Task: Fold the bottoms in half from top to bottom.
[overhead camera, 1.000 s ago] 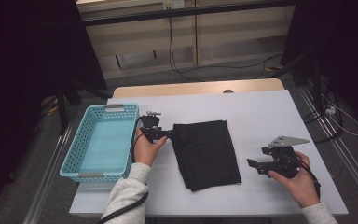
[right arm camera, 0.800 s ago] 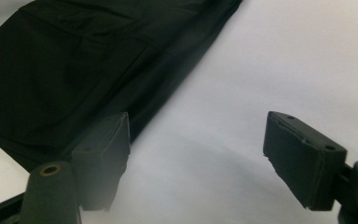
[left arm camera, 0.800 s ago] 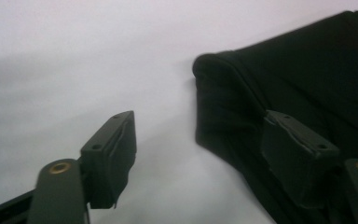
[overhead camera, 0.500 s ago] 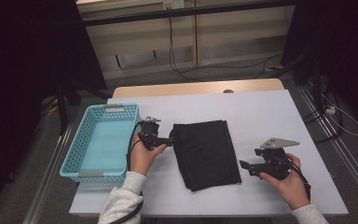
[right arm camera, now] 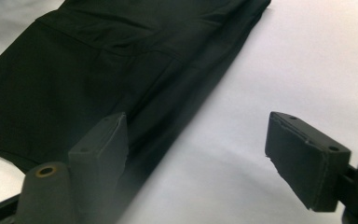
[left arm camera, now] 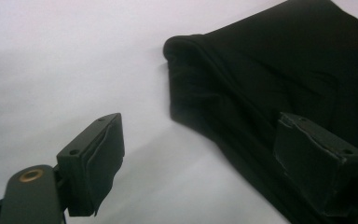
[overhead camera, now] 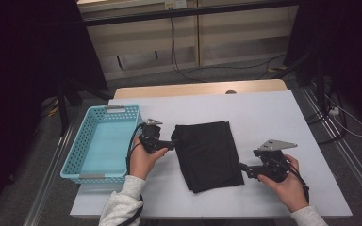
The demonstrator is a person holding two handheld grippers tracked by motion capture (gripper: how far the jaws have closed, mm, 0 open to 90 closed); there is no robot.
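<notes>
Black cloth [overhead camera: 209, 154] flat on tabletop [overhead camera: 273, 113] — left gripper [overhead camera: 173, 142] at its left edge, fingers just opened wide; right gripper [overhead camera: 243, 168] at its right edge, fingers wide, empty.

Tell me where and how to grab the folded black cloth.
Grip the folded black cloth at its rolled left edge, coming in level from the left. That fold stands thick above the white table, and the open left gripper already faces it.
</notes>
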